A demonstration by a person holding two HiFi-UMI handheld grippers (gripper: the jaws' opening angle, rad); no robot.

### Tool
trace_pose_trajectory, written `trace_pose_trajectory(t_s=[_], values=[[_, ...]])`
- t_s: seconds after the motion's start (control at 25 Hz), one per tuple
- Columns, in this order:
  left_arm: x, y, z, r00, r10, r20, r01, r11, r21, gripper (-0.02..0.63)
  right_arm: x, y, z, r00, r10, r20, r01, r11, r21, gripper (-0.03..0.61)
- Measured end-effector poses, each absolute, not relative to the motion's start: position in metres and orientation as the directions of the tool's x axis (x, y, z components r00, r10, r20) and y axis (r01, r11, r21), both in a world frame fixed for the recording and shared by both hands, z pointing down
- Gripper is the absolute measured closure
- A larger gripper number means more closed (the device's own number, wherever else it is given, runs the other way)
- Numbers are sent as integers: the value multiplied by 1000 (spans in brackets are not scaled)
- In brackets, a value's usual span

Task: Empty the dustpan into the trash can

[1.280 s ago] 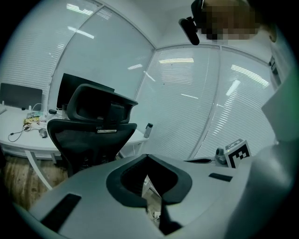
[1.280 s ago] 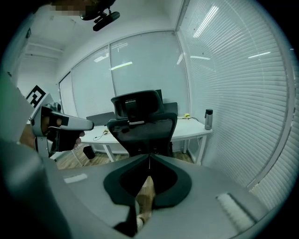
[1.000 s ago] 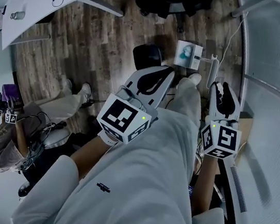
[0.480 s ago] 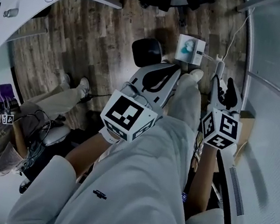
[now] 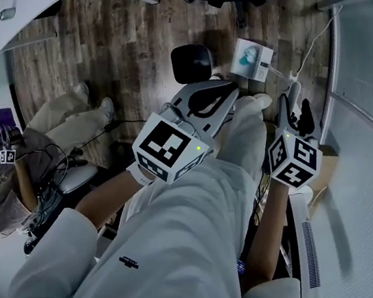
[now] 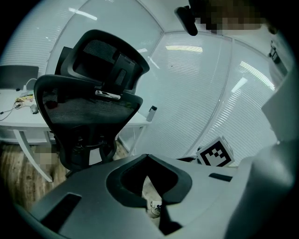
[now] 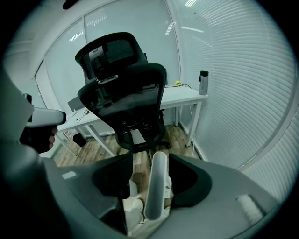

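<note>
My right gripper (image 7: 150, 159) points down at the floor and its jaws are opening. A white rounded handle (image 7: 156, 186) stands upright between them with a gap on each side. In the head view the handle (image 5: 291, 92) shows just past the right gripper (image 5: 293, 113). A white piece with a toothed edge (image 5: 309, 257), seemingly the dustpan, lies low by the glass wall. My left gripper (image 5: 217, 92) is shut and holds nothing, its jaws (image 6: 148, 158) meeting at the tips. A black trash can (image 5: 188, 62) stands on the floor just beyond it.
A black office chair (image 7: 126, 100) stands ahead, with a white desk (image 7: 180, 97) behind it. A white box (image 5: 251, 59) lies on the wood floor (image 5: 118, 51). A seated person (image 5: 10, 188) is at the left. A blind-covered glass wall (image 5: 365, 137) runs along the right. My own trouser leg (image 5: 187, 235) fills the middle.
Both grippers have sunk toward the floor. The trash can and white box now lie closer to the gripper tips, and the white handle sits between the right jaws.
</note>
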State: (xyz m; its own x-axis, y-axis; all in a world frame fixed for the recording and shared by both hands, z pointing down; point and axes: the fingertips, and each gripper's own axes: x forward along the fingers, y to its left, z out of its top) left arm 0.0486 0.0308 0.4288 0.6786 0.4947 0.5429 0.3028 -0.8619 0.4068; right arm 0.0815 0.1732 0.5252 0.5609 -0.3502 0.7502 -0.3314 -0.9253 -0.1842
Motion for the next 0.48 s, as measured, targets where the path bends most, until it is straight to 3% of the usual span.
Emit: trace_pose_trajectory(t_s=[0.48], values=[[51,42,468,658,487,575,268,-864,425,609,89,180,584,501,-315,806,-314,-934,-169,336]])
